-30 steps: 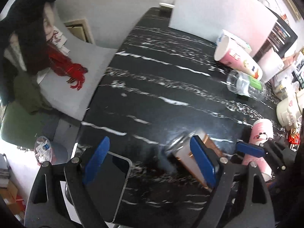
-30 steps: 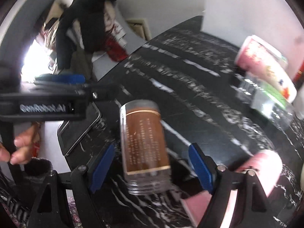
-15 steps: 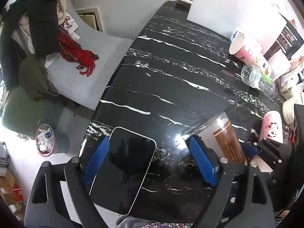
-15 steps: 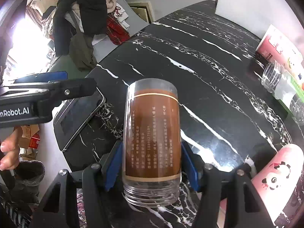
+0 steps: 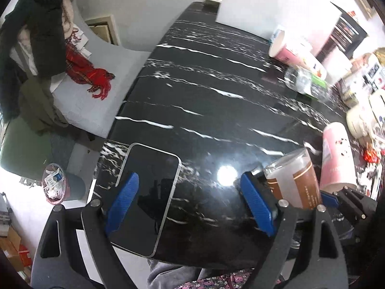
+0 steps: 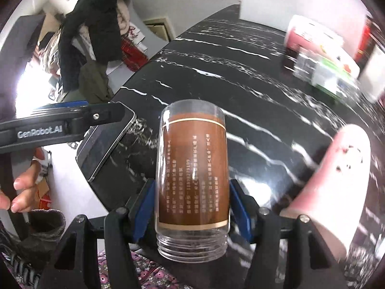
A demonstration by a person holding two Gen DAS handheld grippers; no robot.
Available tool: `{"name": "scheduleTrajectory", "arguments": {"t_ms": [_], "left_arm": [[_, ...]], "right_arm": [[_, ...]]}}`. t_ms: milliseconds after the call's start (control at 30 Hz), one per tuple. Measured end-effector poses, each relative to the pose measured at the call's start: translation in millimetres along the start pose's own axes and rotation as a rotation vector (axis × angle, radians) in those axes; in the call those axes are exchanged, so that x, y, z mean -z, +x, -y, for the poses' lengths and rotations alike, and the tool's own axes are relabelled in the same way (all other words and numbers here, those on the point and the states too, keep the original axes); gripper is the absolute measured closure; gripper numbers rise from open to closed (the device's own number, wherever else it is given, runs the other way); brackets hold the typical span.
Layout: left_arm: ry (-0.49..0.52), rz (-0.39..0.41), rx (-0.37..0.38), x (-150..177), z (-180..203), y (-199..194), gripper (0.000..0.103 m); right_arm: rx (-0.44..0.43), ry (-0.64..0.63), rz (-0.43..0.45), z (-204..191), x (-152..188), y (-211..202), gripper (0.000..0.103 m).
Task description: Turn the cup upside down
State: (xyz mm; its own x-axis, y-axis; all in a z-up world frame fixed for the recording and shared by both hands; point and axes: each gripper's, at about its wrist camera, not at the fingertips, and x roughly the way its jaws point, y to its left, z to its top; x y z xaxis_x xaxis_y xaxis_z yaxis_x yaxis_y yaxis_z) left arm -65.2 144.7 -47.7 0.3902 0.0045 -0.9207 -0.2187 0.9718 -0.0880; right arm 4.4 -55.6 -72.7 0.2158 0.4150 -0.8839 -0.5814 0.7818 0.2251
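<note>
The cup (image 6: 192, 175) is a clear glass tumbler with a brown printed label. My right gripper (image 6: 192, 204) is shut on it, blue pads on both sides, its threaded mouth toward the camera and its base pointing away, held above the black marble table (image 6: 252, 77). In the left wrist view the cup (image 5: 292, 180) shows at the right, just beyond my left gripper's right finger. My left gripper (image 5: 190, 202) is open and empty, low over the table's near edge above a phone (image 5: 146, 192).
A pink panda cup (image 6: 336, 175) lies right of the held cup. A large pink paper cup (image 5: 296, 53) and a clear plastic bottle (image 5: 305, 82) lie at the far right. Clutter lines the right edge. A bed with clothes and a red scarf (image 5: 89, 72) lies left.
My right gripper closed on the cup and lifted it, base pointing away. My left gripper stayed open and drew back toward the near edge over the phone.
</note>
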Motion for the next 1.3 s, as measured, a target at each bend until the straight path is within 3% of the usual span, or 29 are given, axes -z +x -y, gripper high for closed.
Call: {"name": "scheduleTrajectory", "arguments": {"t_ms": [267, 533, 1067, 1233, 1300], "left_arm": [[0.048, -0.007, 0.019, 22, 18, -4, 0.017], [0.085, -0.034, 0.029, 38, 33, 3, 0.017], [0.116, -0.060, 0.032, 42, 49, 14, 0.017], [0.119, -0.063, 0.055, 42, 50, 11, 0.017], [0.128, -0.064, 0.069, 43, 54, 8, 0.017]], "right_arm": [[0.023, 0.090, 0.036, 3, 37, -19, 0.042], [0.034, 0.175, 0.032, 16, 57, -11, 0.042], [0.040, 0.204, 0.021, 23, 60, -2, 0.042], [0.043, 0.188, 0.045, 20, 59, -11, 0.029], [0.057, 0.181, 0.055, 19, 62, -19, 0.029]]}}
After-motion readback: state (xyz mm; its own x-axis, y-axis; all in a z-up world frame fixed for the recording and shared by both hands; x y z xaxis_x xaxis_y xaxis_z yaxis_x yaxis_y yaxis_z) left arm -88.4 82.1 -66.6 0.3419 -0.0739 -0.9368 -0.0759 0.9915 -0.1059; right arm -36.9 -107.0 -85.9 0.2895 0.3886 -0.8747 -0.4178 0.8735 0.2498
